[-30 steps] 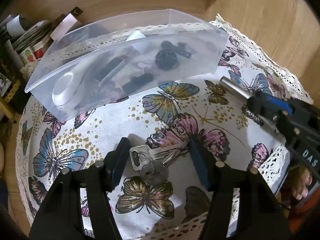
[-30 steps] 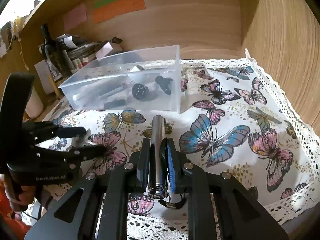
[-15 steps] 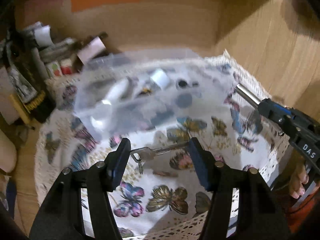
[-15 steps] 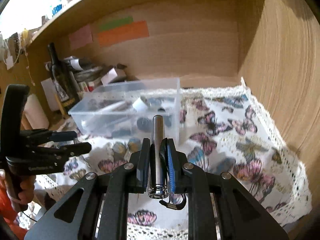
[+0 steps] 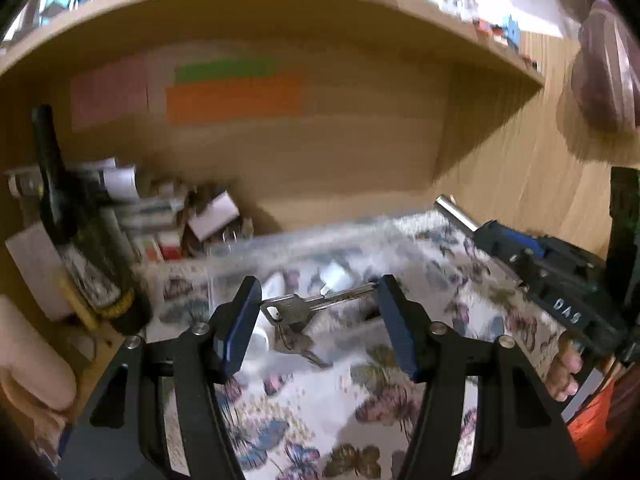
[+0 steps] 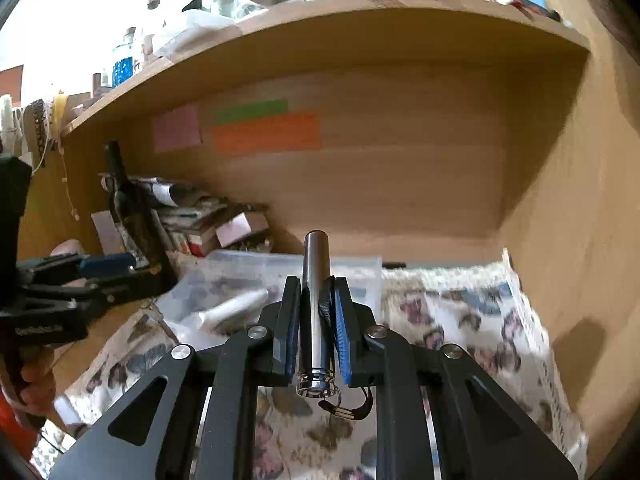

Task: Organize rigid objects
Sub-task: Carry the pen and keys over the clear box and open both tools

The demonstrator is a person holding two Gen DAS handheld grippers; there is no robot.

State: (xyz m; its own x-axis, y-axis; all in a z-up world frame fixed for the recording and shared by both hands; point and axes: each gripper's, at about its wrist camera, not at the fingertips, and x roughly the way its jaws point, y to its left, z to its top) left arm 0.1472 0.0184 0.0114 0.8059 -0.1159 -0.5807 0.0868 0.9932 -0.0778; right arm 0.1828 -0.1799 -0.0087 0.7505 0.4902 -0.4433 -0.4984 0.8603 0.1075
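My left gripper (image 5: pixel 318 306) is shut on a bunch of silver keys (image 5: pixel 304 308), one key held crosswise between the blue pads, the others hanging below, lifted above the butterfly cloth (image 5: pixel 320 432). My right gripper (image 6: pixel 316 320) is shut on a slim metal cylinder (image 6: pixel 316 300) with a ring and strap at its near end. It shows at the right in the left wrist view (image 5: pixel 496 234), the cylinder (image 5: pixel 456 212) sticking out. A clear plastic box (image 6: pixel 280 280) holding small items lies ahead of both. The left gripper shows at the left in the right wrist view (image 6: pixel 108 272).
A dark bottle (image 5: pixel 76 220) and a pile of papers and small boxes (image 5: pixel 168 216) stand at the back left. Wooden back wall (image 6: pixel 380 168) with coloured sticky notes, a side wall on the right and a shelf above enclose the space.
My left gripper has closed on the keys and lifted them off the cloth. Both grippers have risen and tilted up, so the back wall and shelf fill the views.
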